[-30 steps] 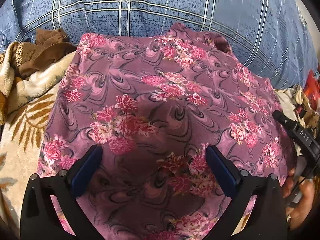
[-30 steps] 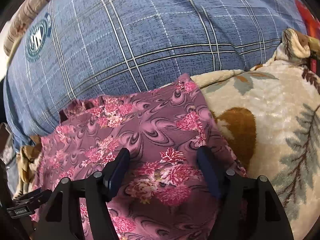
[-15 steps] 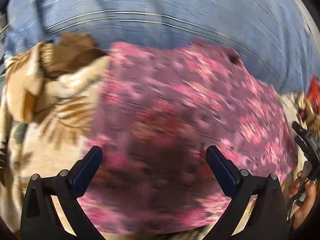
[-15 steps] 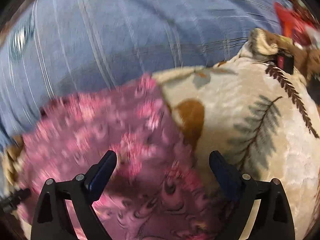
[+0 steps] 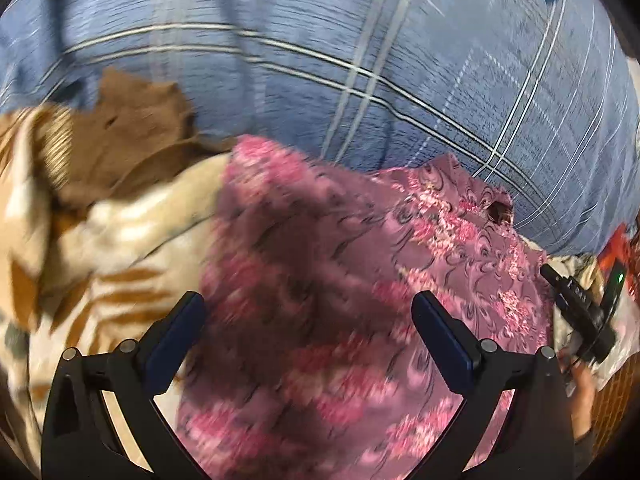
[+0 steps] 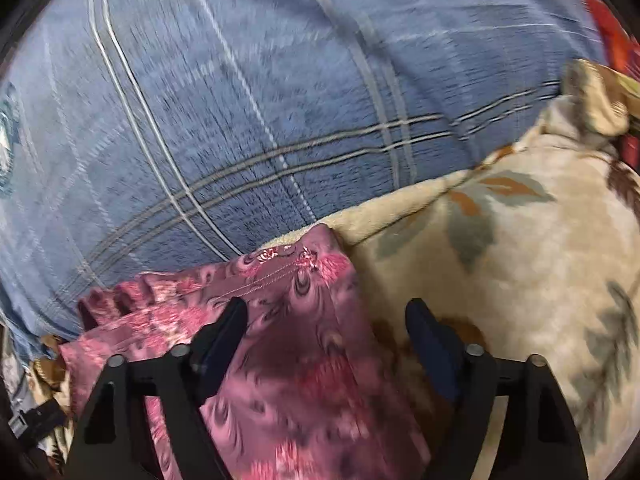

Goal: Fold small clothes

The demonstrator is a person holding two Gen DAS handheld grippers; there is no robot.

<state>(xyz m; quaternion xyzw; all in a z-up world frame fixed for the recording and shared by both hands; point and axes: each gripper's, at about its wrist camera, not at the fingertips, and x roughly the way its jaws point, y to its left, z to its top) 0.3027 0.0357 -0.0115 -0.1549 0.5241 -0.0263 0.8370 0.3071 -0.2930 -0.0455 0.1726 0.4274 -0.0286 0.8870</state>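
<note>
A purple garment with pink flowers [image 5: 340,300] lies spread on a cream leaf-print blanket [image 5: 104,240]. My left gripper [image 5: 308,308] hangs open and wide above the garment's left part. Its left finger is over the blanket and its right finger over the cloth. In the right wrist view the same garment [image 6: 296,360] ends in a stitched corner near the blanket [image 6: 520,264]. My right gripper [image 6: 326,312] straddles the garment's right edge. Its jaws are closing, with cloth under the left finger, and the pads do not press on it. Both views are blurred.
A blue plaid bed sheet [image 5: 360,48] fills the far side in both views [image 6: 240,100]. A brown garment [image 5: 132,136] is bunched at the far left. Red items [image 5: 618,248] lie at the right. A person's hand [image 5: 582,396] holds a black handle at the lower right.
The left gripper has slid left, so the blanket now shows under its left finger. The right gripper has slid right to the garment's edge. Its jaws widened, then narrowed.
</note>
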